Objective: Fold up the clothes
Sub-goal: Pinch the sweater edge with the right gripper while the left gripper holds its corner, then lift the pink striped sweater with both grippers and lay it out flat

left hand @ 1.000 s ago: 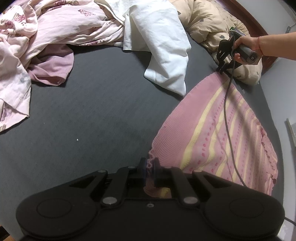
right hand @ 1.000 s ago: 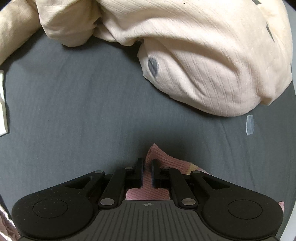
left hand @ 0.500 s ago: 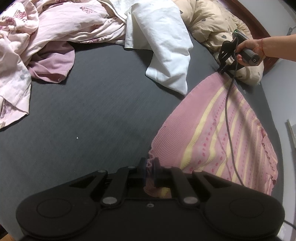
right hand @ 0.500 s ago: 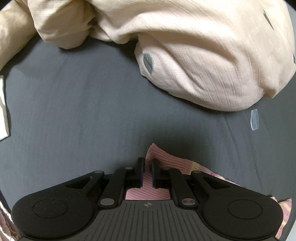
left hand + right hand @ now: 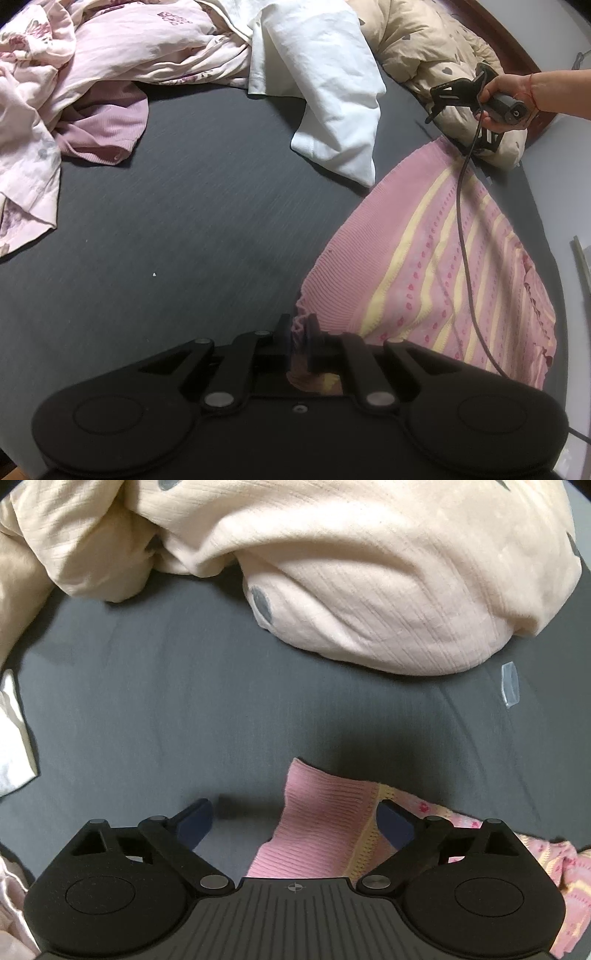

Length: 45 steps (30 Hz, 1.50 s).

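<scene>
right gripper [image 5: 293,821] fingers opening, letting go the pink skirt [image 5: 443,258]; left gripper [image 5: 299,328] fingers pinch its hem

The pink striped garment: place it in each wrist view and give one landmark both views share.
Left wrist: pink striped garment fills the right half, its near corner pinched in the left gripper.
Right wrist: only its far corner, bottom centre, between the opening jaws of the right gripper.
Shared landmark: the beige quilt beyond it.
</scene>
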Motion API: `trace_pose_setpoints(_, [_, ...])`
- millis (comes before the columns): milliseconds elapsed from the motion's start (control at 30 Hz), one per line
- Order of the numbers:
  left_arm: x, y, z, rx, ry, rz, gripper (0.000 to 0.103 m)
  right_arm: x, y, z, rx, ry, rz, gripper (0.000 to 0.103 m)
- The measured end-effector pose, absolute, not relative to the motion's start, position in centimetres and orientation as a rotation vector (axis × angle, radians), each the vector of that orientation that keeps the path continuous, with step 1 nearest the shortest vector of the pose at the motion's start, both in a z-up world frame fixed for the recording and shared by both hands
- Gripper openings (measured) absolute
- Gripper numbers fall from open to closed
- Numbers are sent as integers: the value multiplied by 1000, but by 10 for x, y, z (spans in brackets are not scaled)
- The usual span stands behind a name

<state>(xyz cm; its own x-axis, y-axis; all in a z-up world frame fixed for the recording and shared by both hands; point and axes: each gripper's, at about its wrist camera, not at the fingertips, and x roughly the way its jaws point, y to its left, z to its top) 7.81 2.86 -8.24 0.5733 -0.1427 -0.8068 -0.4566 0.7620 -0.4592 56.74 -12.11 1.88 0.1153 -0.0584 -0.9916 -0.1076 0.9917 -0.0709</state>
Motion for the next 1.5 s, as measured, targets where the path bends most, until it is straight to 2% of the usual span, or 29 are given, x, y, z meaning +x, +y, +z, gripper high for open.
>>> trace_pose_setpoints(267, [79, 30, -82, -709, 968, 203, 7, 537, -111, 31, -274, 1408, 7, 93])
trace_pose_setpoints(300, [79, 30, -82, -706, 967, 202, 7, 533, -109, 33, -276, 1402, 7, 87])
trace_pose_setpoints(367, [79, 30, -82, -700, 967, 201, 7, 524, -105, 35, -284, 1390, -6, 48])
trace_pose_setpoints(400, [79, 29, -82, -697, 967, 201, 7, 520, -102, 35, -295, 1398, -9, 43])
trace_pose_setpoints(600, [78, 27, -81, -682, 954, 201, 7, 496, -97, 38, -307, 1408, -9, 37])
trace_pose_setpoints(833, [75, 25, -71, -652, 919, 202, 7, 462, -117, 50, -219, 1366, 17, 7])
trace_pose_setpoints(933, [73, 20, -62, -628, 884, 171, 7, 446, -131, 58, -199, 1355, 41, 3])
trace_pose_setpoints(1100, [67, -6, -33, -510, 762, 14, 7, 422, -175, 81, -59, 1313, 128, 3])
trace_pose_setpoints(1200, [64, -35, -16, -429, 723, -130, 7, 492, -239, 79, 8, 1305, 162, 3])
trace_pose_setpoints(1333, [58, -75, 3, -393, 690, -298, 7, 476, -305, 89, 104, 1284, 154, 3])
trace_pose_setpoints(1500, [54, -131, 18, -343, 698, -438, 7, 535, -362, 97, 198, 1260, 153, 3])
